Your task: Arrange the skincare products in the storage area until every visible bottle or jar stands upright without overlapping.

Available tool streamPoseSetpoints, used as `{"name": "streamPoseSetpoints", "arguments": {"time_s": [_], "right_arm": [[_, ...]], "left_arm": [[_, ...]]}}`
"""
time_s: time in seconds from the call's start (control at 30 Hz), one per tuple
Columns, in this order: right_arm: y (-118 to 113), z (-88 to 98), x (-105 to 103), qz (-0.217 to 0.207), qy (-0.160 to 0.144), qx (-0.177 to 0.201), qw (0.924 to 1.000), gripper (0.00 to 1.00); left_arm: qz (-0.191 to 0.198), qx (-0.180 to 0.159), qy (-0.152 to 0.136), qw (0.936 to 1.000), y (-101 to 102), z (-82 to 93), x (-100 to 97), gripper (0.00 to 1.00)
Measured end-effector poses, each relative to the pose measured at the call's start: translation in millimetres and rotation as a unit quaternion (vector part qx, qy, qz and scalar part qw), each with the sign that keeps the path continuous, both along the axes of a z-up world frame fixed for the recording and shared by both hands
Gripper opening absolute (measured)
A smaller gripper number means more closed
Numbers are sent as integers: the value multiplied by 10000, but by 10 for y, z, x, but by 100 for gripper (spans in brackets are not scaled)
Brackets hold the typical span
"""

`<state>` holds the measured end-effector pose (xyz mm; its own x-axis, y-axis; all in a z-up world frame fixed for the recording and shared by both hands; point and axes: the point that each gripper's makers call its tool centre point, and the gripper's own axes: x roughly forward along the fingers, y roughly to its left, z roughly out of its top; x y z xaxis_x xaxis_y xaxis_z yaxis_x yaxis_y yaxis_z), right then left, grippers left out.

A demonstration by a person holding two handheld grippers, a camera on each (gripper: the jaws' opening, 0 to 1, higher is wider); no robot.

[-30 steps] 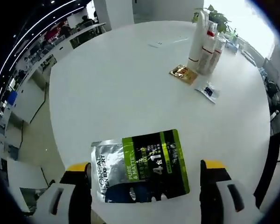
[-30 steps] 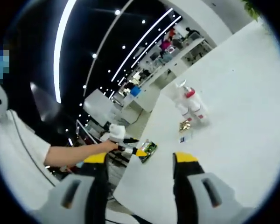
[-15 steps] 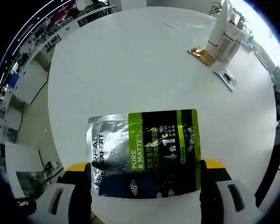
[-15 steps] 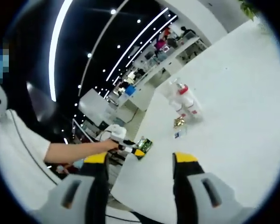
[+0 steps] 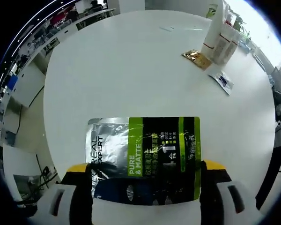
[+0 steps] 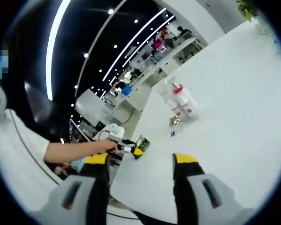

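A flat silver, black and green foil sachet [image 5: 145, 152] is seen lying at the near edge of the round white table [image 5: 131, 70], its near end between the spread yellow-tipped jaws of the left gripper [image 5: 145, 187]. Toward the far edge, a cluster of upright white bottles with red caps [image 5: 220, 35] is noted, with a small gold sachet [image 5: 196, 58] and a small clear blue-printed packet [image 5: 223, 82] lying just beside it. The right gripper [image 6: 139, 171] is held over bare tabletop with jaws apart and nothing between them.

Bright glare upper right (blown-out windows), dim hall behind, curved fisheye edges
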<state>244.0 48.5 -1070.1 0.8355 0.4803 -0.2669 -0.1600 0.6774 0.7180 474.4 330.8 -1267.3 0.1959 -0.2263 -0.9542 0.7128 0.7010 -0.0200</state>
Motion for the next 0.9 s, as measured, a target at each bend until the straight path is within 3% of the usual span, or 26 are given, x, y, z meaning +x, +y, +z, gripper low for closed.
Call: {"name": "streamPoseSetpoints", "arguments": {"time_s": [0.27, 0.9], "right_arm": [[-1, -7, 2, 0, 12, 11, 10000, 52], [25, -93, -14, 1, 159, 110, 9998, 51]], "left_arm": [[-168, -45, -17, 9998, -67, 34, -37, 87], [-428, -29, -12, 9991, -104, 30, -59, 77]]}}
